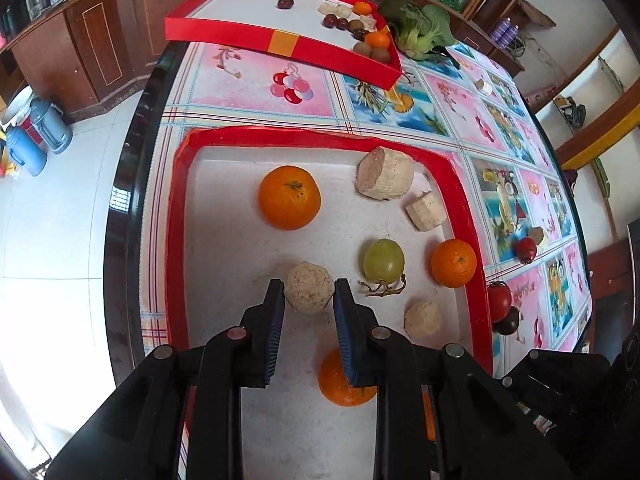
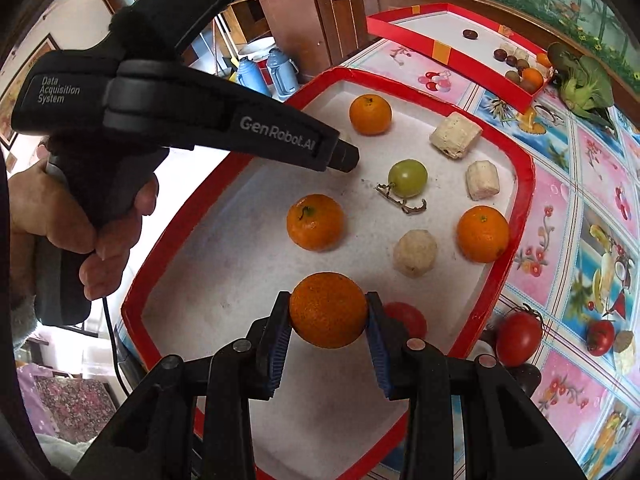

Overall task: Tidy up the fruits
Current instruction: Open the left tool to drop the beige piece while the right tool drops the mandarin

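Right wrist view: right gripper [image 2: 327, 312] clamps an orange [image 2: 327, 310] above the near red tray [image 2: 520, 208]; left gripper [image 1: 309, 290] pinches a beige chunk [image 1: 310, 287]; sorting midway, next likely placement elsewhere.

Daylight floods both my views; the floor [image 1: 52, 240] at nine o'clock in the left view blows out to white glare. Shadows under the fruit are soft and faint. Fisheye bending curves the surface [image 1: 460, 112] edge, dark vignette fills the corners, and the centre stays sharp.
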Tool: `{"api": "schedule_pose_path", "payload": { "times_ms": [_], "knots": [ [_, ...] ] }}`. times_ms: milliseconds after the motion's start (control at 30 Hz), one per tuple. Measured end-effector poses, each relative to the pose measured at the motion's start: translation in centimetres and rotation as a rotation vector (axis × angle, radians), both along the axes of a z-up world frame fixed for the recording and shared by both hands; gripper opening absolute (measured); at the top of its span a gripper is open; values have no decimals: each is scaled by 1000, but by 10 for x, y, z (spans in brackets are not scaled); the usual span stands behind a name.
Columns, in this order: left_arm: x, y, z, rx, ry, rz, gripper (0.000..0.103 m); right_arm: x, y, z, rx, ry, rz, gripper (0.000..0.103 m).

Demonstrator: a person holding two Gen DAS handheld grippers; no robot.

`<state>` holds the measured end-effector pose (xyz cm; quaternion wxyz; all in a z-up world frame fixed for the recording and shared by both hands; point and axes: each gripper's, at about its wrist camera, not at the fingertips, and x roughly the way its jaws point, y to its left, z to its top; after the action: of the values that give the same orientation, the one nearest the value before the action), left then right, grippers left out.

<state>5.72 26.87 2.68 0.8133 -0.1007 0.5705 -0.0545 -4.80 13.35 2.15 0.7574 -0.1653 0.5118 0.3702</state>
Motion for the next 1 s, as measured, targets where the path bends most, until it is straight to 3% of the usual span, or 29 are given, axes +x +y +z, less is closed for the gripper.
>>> {"api": "schedule_pose_path", "payload": {
  "times_ms": [867,900,967,1000],
  "knots": [
    [16,-7,-2,42,0,-49,25,4,21,-9,-66,-73,46,38],
    [16,-7,-2,44,2,-47,29,5,21,-9,-65,-71,44,39],
    [15,-7,-2,45,-1,-40,41,5,19,-7,-52,-71,41,58],
    [14,-7,-1,44,-4,-36,42,5,18,-6,-44,-70,39,60]
  ]
}}
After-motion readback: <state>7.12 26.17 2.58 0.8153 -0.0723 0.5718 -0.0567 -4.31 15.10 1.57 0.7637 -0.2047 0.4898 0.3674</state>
